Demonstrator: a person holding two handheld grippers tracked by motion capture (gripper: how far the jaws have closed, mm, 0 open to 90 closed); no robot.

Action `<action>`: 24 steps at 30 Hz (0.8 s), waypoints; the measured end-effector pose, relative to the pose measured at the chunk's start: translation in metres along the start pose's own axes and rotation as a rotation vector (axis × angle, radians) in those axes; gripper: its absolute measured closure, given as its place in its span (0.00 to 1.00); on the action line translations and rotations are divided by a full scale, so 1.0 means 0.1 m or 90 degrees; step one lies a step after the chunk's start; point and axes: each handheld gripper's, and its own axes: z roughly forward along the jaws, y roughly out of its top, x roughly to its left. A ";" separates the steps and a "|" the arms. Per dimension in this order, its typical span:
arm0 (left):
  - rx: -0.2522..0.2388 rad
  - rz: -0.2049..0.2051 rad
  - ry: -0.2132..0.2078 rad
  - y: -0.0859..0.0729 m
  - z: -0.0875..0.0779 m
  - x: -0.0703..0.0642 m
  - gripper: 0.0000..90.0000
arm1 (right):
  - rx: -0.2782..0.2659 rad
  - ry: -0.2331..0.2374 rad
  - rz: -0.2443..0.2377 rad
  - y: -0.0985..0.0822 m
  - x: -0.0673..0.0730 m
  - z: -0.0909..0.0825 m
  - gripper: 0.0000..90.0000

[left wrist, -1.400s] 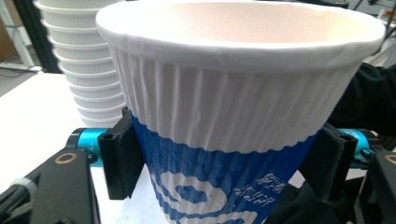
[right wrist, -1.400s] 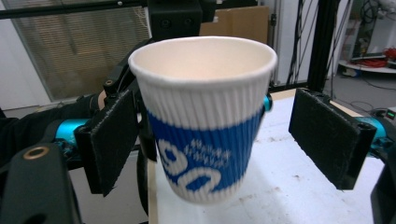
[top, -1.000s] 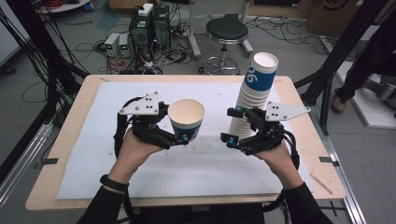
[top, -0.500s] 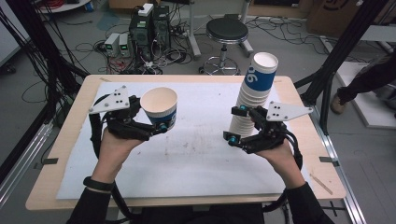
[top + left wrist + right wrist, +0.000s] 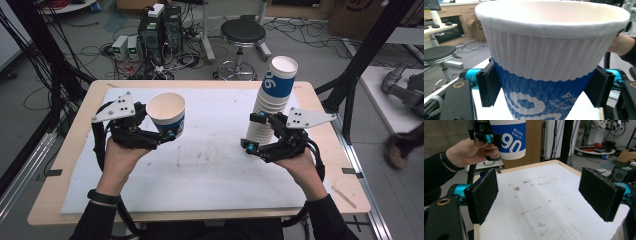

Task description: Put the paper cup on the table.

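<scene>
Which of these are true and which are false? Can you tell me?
1. The left claw holds a cup. True.
2. The cup is red. False: it is white on top and blue below.
3. The right claw is shut. False: its jaws stand wide apart with nothing between them.
4. A tall stack of cups is beside the right claw. True.
5. The cup lies on its side. False: it is upright, mouth up, off the table.
</scene>
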 end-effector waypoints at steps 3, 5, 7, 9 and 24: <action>0.003 -0.005 0.013 -0.04 -0.03 0.02 0.28 | 0.000 0.000 0.001 0.00 -0.01 0.01 0.18; 0.003 -0.009 0.025 -0.07 -0.05 0.04 0.28 | 0.003 -0.001 0.002 0.00 -0.02 0.01 0.18; 0.005 -0.016 0.039 -0.11 -0.07 0.05 0.28 | 0.003 0.000 0.000 0.00 -0.02 0.02 0.18; 0.009 -0.023 0.054 -0.17 -0.09 0.07 0.28 | 0.004 0.000 0.002 0.00 -0.02 0.02 0.18; 0.045 -0.068 0.172 -0.73 -0.08 0.16 0.28 | 0.002 -0.004 -0.009 0.00 -0.04 -0.02 0.18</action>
